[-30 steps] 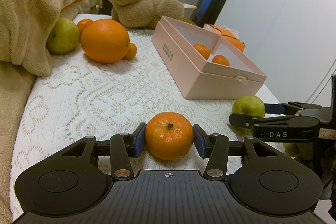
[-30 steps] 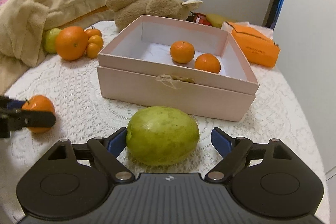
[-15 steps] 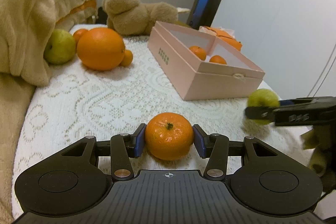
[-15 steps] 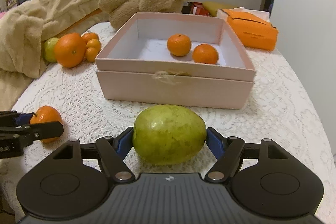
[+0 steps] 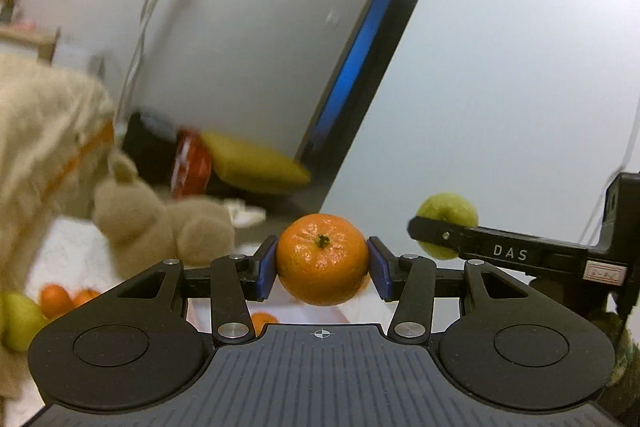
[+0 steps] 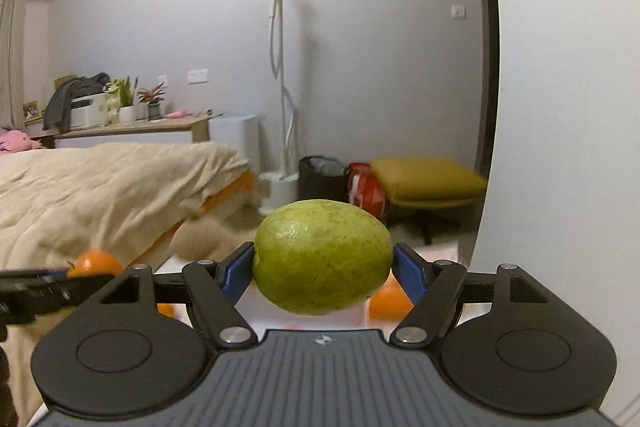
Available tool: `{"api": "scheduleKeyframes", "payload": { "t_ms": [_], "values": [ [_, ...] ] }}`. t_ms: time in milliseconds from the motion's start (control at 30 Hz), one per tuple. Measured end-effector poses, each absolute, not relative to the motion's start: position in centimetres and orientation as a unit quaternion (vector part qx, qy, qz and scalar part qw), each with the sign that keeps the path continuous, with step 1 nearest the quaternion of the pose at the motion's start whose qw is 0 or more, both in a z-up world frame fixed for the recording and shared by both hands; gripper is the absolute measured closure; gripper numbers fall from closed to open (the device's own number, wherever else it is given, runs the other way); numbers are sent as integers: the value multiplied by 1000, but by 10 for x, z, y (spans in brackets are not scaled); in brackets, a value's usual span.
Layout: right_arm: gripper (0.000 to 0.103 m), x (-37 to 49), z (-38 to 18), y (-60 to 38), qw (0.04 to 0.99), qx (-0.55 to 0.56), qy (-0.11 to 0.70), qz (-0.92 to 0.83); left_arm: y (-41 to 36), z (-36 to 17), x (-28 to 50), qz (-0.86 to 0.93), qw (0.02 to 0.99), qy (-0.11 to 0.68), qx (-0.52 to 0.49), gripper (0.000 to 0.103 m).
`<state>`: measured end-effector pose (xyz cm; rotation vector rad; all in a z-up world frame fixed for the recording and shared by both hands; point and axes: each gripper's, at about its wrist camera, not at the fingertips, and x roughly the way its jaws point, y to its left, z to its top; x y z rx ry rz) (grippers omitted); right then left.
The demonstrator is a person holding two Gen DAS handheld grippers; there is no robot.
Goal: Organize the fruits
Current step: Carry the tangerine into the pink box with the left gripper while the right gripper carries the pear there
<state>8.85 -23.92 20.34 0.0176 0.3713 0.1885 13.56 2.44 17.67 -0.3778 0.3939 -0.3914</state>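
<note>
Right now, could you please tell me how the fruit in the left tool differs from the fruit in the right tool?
The left tool holds a round orange mandarin with pebbled skin and its stem end facing the camera; the right tool holds a green oval guava with smoother, speckled skin. The guava is clearly wider and lies lengthwise across the gap between the pads. Both are gripped by their sides and lifted.

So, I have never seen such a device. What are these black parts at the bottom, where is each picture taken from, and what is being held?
They are two hand-held grippers; a person carries one in each hand. Each has a camera looking forward along its two fingers, so each picture shows its own gripper from behind. The left gripper is shut on a mandarin, the right gripper on a green fruit. Both fruits are lifted in the air. Below and to the left lie more fruits, blurred, beside a plush toy and a blanket.
</note>
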Motion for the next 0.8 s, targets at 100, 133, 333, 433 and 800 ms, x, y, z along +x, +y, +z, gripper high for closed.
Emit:
{"api": "scheduleKeyframes", "payload": {
  "t_ms": [100, 133, 333, 433, 800],
  "values": [
    [29, 124, 190, -242, 965, 19, 239, 103, 2, 143, 181, -185, 924, 297, -152, 51],
    [29, 132, 181, -241, 961, 18, 255, 103, -8, 127, 193, -172, 922, 327, -120, 51],
    [29, 166, 126, -248, 936, 42, 335, 102, -32, 79, 202, -165, 922, 349, -15, 51],
    [29, 179, 105, -244, 929, 38, 355, 95, -19, 80, 195, -153, 928, 337, -36, 51],
    [28, 253, 67, -215, 905, 58, 411, 91, 6, 75, 160, -80, 944, 319, -25, 52]
  ]
}}
